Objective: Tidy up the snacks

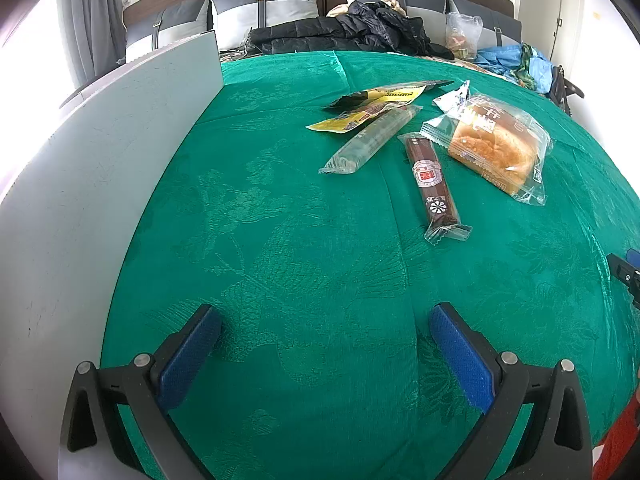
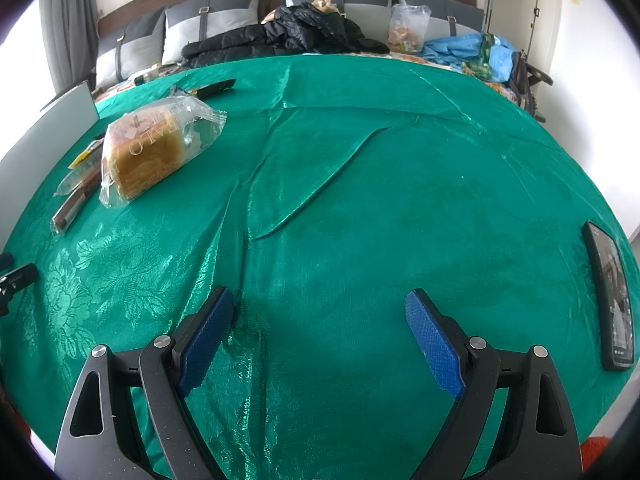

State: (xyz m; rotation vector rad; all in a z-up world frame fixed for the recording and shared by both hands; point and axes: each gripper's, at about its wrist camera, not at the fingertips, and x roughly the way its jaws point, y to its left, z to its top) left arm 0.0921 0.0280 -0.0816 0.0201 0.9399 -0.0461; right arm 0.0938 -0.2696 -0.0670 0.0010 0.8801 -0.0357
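Note:
Several wrapped snacks lie on the green cloth [image 1: 280, 240]. A bagged bread loaf [image 1: 494, 146] is at the right, and it also shows in the right wrist view [image 2: 152, 148]. A brown sausage stick [image 1: 430, 178] lies left of it. A clear wrapped roll [image 1: 370, 140] and yellow-black packets [image 1: 380, 104] lie farther back. A small white packet [image 1: 452, 98] sits behind the bread. My left gripper [image 1: 324, 320] is open and empty, well short of the snacks. My right gripper [image 2: 320, 304] is open and empty over bare cloth, right of the snacks.
A grey board [image 1: 100, 160] stands upright along the cloth's left side. A black phone [image 2: 612, 296] lies on the cloth at the far right. Black jackets [image 1: 352, 28], pillows and bags are on the bed behind. The cloth has a raised fold [image 2: 320, 184].

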